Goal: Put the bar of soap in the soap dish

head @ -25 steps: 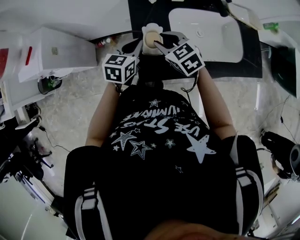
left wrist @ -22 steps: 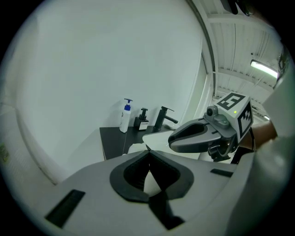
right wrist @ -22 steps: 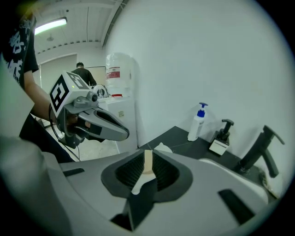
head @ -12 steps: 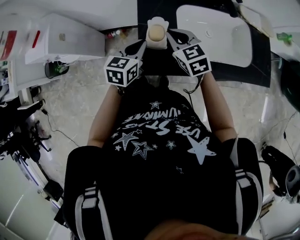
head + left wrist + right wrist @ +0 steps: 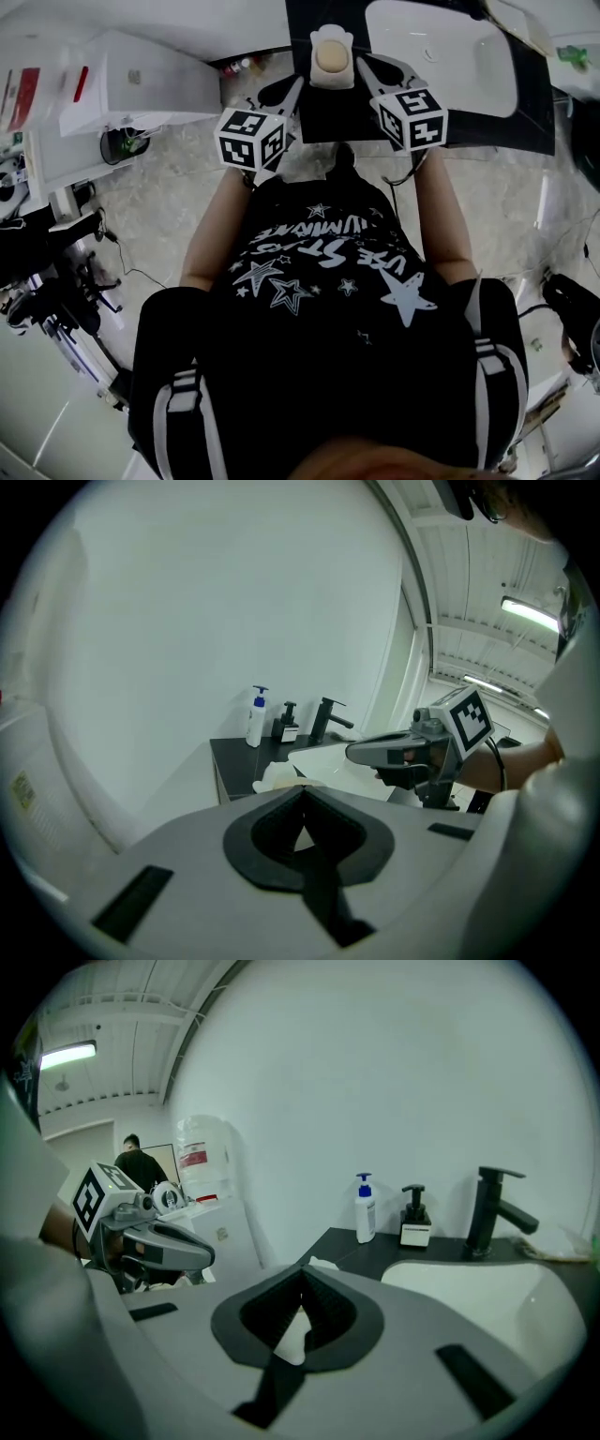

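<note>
The left gripper (image 5: 299,83) and the right gripper (image 5: 362,62) each have their jaws pressed together on nothing, and just ahead, between their tips, the white soap dish (image 5: 333,83) cradles the tan bar of soap (image 5: 333,58) on the black counter (image 5: 487,131), with the basin (image 5: 441,56) beyond the right tips.

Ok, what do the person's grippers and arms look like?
Left gripper and right gripper are grey-bodied with black-lined jaws, each bearing a white cube of black square markers. A thin black cable trails from the right one. Forearms are bare below a black star-printed T-shirt.
</note>
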`<action>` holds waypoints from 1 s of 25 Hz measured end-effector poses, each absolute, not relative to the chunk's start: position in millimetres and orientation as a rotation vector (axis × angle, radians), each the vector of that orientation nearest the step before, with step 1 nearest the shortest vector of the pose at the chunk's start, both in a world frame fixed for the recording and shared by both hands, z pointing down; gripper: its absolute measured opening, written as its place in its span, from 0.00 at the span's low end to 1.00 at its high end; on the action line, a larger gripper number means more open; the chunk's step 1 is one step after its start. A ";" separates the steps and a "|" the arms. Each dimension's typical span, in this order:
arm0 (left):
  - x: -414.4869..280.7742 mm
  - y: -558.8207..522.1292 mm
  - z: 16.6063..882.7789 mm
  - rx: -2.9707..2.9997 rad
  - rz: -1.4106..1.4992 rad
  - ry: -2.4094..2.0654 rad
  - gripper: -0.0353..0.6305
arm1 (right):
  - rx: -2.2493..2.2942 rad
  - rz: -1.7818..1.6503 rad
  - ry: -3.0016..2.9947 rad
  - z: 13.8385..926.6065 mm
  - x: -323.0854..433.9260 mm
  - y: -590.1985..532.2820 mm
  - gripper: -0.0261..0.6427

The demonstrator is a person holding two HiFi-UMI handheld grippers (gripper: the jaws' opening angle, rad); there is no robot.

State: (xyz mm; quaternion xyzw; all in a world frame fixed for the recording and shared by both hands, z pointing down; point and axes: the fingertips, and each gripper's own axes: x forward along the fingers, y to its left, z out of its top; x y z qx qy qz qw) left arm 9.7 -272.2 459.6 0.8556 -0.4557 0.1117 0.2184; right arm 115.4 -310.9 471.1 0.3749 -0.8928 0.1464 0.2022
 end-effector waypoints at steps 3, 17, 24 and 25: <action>-11.0 -265.3 451.1 2.391 0.275 -1.244 0.07 | 1.115 0.419 -2.495 462.1 101.7 -302.7 0.05; -108.6 -215.8 424.1 2.477 0.136 -1.157 0.07 | 1.315 0.334 -2.405 434.3 19.7 -239.1 0.05; -112.8 -176.6 421.4 2.553 0.137 -1.015 0.07 | 1.491 0.366 -2.337 433.2 23.3 -183.4 0.05; -114.9 -172.2 421.1 2.564 0.138 -0.992 0.07 | 1.524 0.377 -2.321 433.7 23.3 -174.7 0.05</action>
